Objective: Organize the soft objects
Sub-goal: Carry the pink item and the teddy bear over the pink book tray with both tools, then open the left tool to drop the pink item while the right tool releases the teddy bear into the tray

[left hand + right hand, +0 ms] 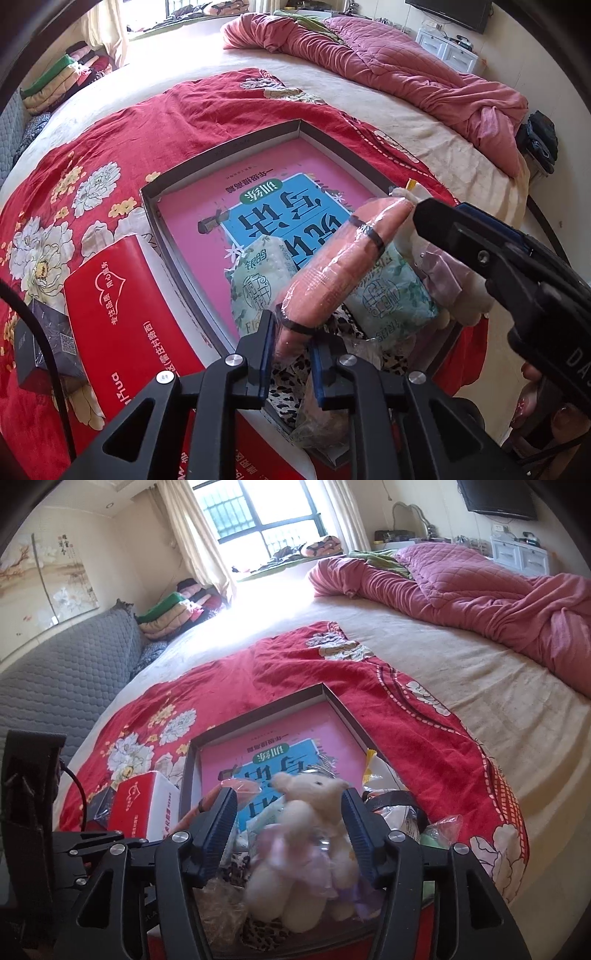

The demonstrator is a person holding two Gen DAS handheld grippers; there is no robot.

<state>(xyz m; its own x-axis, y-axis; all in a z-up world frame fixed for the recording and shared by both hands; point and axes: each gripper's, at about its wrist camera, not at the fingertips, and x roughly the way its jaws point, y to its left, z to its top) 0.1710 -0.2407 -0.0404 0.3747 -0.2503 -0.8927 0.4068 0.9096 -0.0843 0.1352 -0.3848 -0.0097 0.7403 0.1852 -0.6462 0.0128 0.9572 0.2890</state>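
a: between the left gripper's [292, 360] fingers sits the near end of a pink roll [341, 266], bound with black bands; they are clamped narrow on it, and its long axis runs away from them, up and to the right over the box [225, 147].

b: and the right gripper [288, 834]?

a: its fingers stand wide, one either side of the white teddy bear [306, 845], not pressing it as far as i can tell. the bear lies at the near end of the box, head pointing away.

b: so the right hand is nearer the bear.

a: yes. tissue packs [391, 299] lie under the roll, a pink book [207, 210] beyond, all on the red blanket [155, 125] on the bed [461, 686].
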